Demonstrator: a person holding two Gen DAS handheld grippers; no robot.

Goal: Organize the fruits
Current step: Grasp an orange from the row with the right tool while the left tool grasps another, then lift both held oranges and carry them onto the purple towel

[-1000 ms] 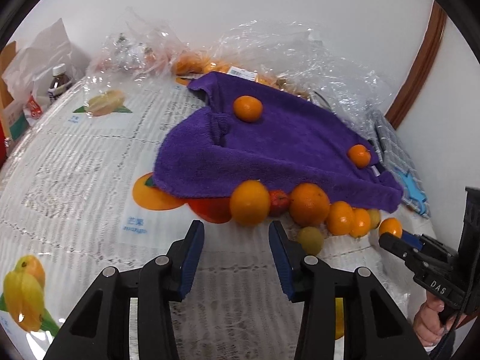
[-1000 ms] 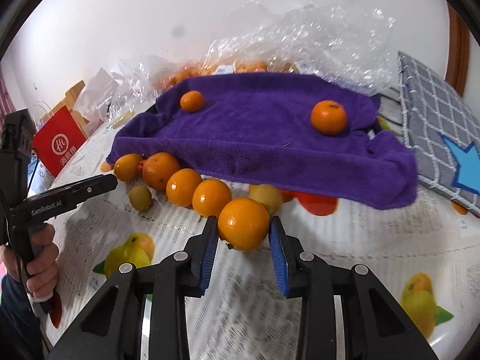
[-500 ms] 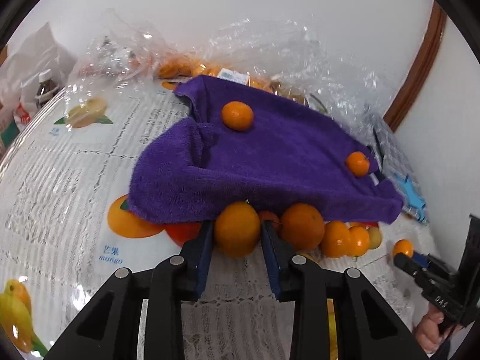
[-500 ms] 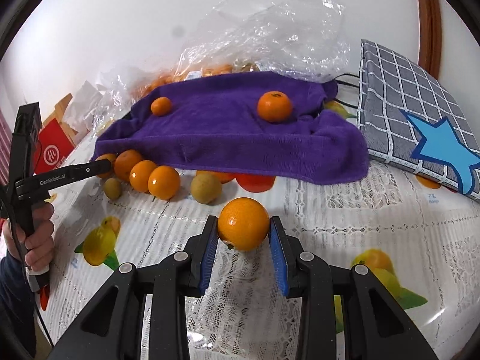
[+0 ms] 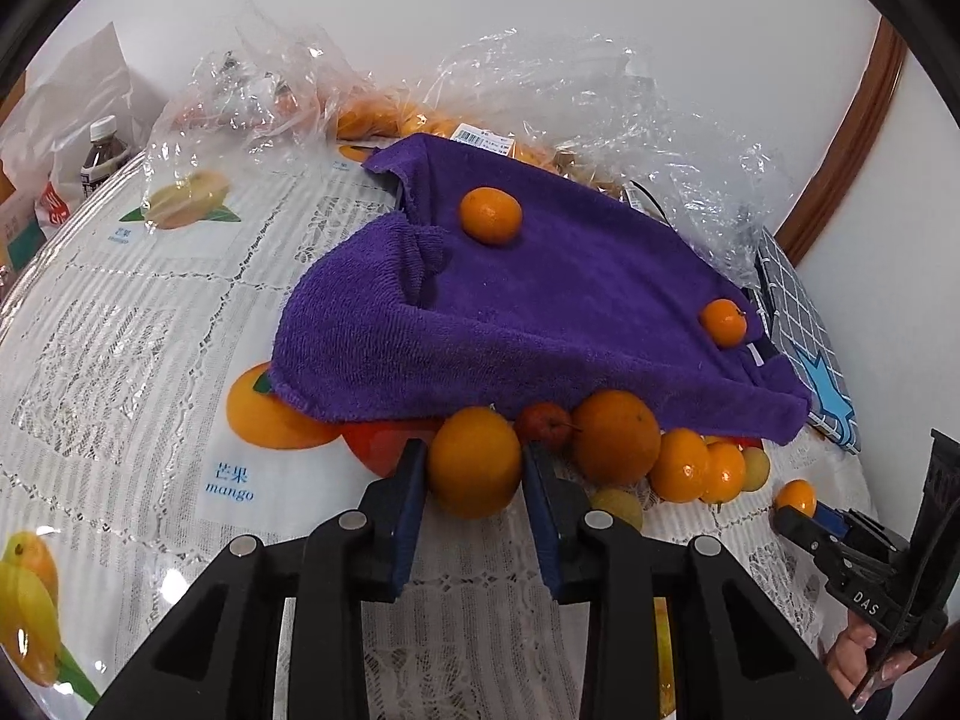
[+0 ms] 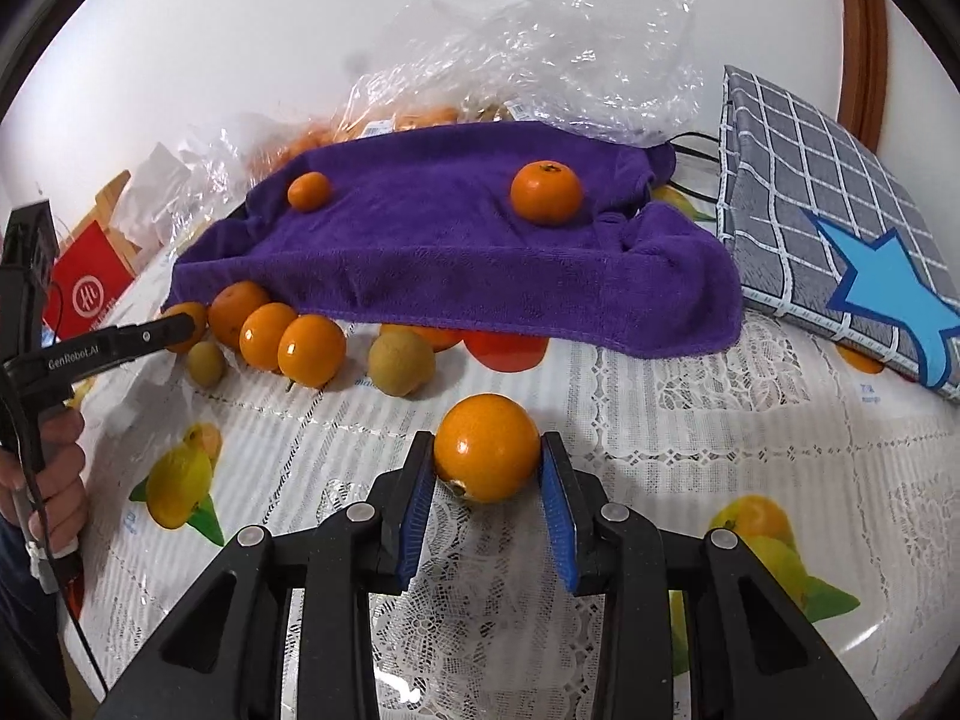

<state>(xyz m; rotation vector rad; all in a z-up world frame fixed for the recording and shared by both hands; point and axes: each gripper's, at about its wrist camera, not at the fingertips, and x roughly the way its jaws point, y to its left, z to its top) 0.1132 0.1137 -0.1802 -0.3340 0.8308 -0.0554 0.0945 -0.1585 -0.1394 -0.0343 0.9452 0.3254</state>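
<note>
Two grippers loaded: left gripper (image 5: 474,468) just closed, pinches orange (image 5: 474,461) at purple towel (image 5: 540,312) edge; right gripper (image 6: 487,468) clamps second orange (image 6: 487,447) above lace tablecloth (image 6: 690,420).

A deep purple towel (image 6: 456,252) carries two bright orange tangerines (image 6: 546,192). Along its near edge lie orange fruits (image 6: 312,351), dull yellow-green ones (image 6: 401,363) and a small red one (image 5: 545,425). Beside it, a grey cushion (image 6: 798,180) shows a white grid and a blue star. The surface (image 6: 690,420) is white lace printed with fruit.
</note>
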